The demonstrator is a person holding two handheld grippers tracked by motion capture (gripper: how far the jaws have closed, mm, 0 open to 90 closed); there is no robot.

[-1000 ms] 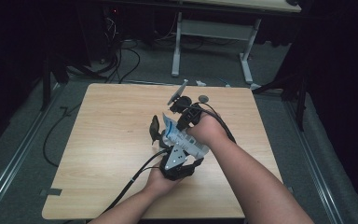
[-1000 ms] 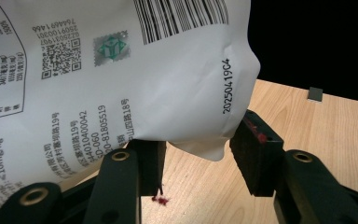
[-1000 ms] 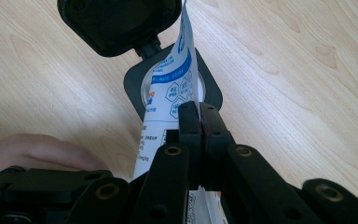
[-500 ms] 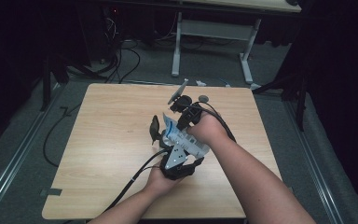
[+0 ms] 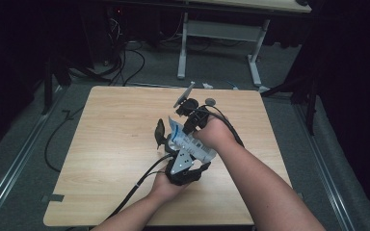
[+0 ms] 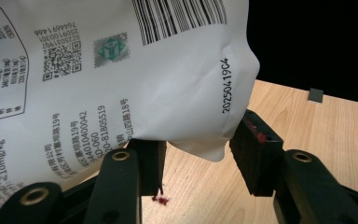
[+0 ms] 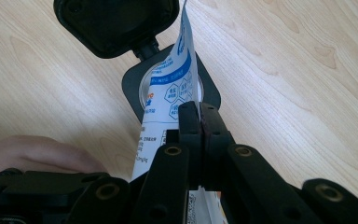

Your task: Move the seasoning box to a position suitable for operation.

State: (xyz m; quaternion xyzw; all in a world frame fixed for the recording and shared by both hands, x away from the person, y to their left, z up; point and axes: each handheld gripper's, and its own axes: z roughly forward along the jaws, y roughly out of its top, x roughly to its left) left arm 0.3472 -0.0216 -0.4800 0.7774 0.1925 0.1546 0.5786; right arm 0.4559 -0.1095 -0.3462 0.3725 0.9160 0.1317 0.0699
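A white packet point(image 6: 121, 79) with a barcode and blue print is held up over the middle of the wooden table point(image 5: 106, 144). My right gripper point(image 7: 199, 116) is shut on the packet's point(image 7: 168, 98) edge. The packet's lower end dips toward the round opening of a black container point(image 7: 135, 88) whose lid is flipped open. My left gripper point(image 6: 203, 154) stands open, and a corner of the packet hangs between its jaws. In the high view both hands meet at the packet point(image 5: 185, 139), with the left gripper point(image 5: 176, 147) near and the right gripper point(image 5: 189, 120) farther off.
A small round object point(image 5: 210, 101) lies on the table behind the hands. A small grey square point(image 6: 315, 94) sits at a table edge. A red smear point(image 6: 161, 199) marks the wood under the left jaws. Cables point(image 5: 139, 185) trail off the near edge.
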